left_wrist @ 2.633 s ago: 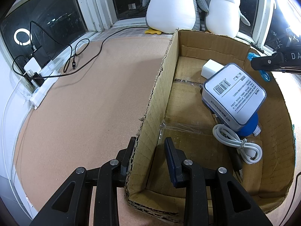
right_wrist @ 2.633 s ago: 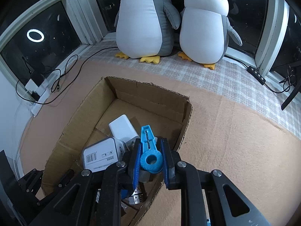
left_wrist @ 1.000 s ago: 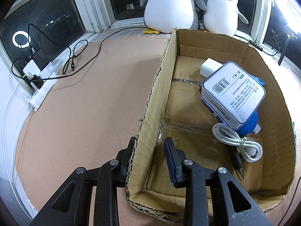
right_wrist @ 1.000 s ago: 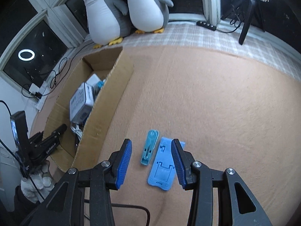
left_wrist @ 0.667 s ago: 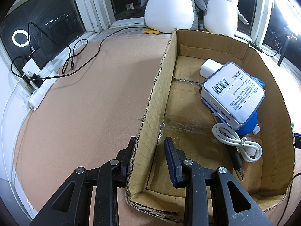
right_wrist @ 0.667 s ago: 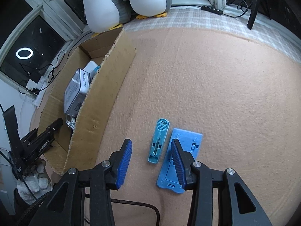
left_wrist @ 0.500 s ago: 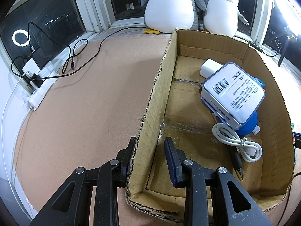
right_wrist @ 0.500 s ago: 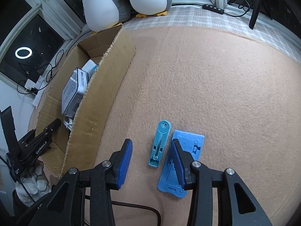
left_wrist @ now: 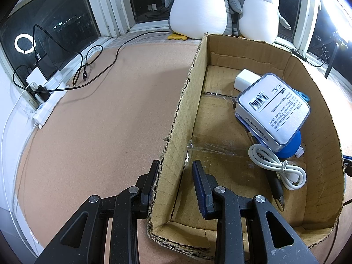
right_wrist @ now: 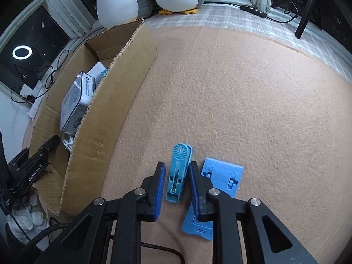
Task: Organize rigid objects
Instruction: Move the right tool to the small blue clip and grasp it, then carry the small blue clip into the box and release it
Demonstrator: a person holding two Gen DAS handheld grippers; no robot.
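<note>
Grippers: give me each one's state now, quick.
Left gripper: shut on the cardboard box wall.
Right gripper: closing around the light blue clip on the carpet; not gripping it yet.

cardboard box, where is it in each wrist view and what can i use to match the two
Left wrist view: the cardboard box fills the right half; the left gripper is clamped on its near left wall.
Right wrist view: the box lies left of centre, seen from outside its long wall.
Shared landmark: the white labelled case lying inside the box.
</note>
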